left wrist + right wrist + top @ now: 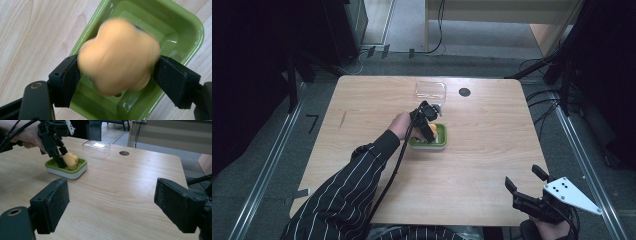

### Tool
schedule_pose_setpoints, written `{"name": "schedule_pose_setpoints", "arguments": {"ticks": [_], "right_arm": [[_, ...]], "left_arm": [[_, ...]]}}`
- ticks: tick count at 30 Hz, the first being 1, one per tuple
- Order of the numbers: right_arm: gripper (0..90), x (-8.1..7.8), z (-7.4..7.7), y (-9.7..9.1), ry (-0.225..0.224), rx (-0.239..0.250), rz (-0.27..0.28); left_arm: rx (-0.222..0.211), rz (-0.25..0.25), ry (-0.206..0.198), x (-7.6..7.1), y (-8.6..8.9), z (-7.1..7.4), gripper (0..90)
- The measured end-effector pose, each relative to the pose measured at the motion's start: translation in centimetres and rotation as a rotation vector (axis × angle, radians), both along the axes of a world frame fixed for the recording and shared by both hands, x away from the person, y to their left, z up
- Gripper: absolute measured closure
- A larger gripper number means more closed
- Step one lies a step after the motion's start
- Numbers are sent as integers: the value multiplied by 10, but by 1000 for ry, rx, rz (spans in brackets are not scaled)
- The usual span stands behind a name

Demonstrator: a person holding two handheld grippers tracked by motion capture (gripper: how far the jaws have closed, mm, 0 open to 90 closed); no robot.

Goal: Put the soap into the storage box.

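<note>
Orange lump (118,56) between left gripper (428,121) pads, seemingly loose, over green dish (190,27)

Tray (441,141) mid-table (362,100), lid (430,89) behind it, hole cap (464,92) right of lid.

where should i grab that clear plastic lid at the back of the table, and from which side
Probably across its short width, one pad on each long wall. The clear lid lies flat on the table with its hollow side down, behind the green dish. It is low and rectangular with rounded corners, so come straight down from above. The open right hand-held gripper is free to do it.
</note>
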State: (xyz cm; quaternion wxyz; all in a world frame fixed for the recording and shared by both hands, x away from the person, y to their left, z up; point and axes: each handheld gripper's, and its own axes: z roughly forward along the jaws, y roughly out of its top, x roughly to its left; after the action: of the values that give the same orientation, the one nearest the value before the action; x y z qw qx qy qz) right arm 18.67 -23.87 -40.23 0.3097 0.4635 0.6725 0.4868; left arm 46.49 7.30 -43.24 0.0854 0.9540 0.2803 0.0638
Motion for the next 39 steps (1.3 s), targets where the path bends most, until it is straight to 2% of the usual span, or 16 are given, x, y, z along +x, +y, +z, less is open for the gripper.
{"name": "schedule_pose_setpoints", "arguments": {"ticks": [9, 17, 22, 28, 34, 39], "right_arm": [[134, 0, 0, 0, -2, -1, 2], [134, 0, 0, 0, 1, 1, 2], [135, 1, 0, 0, -2, 1, 2], [134, 1, 0, 0, -2, 1, 3], [134, 0, 0, 0, -3, 3, 2], [134, 1, 0, 0, -5, 1, 4]], "left_arm": [[3, 2, -6, -1, 1, 3, 210], [-11, 13, -39, -2, 1, 7, 160], [-25, 21, -41, -1, 4, 11, 135], [-21, 22, -32, -5, 7, 17, 106], [-26, 40, -28, -10, 16, 23, 99], [-16, 62, -16, -16, 30, 26, 98]]}}
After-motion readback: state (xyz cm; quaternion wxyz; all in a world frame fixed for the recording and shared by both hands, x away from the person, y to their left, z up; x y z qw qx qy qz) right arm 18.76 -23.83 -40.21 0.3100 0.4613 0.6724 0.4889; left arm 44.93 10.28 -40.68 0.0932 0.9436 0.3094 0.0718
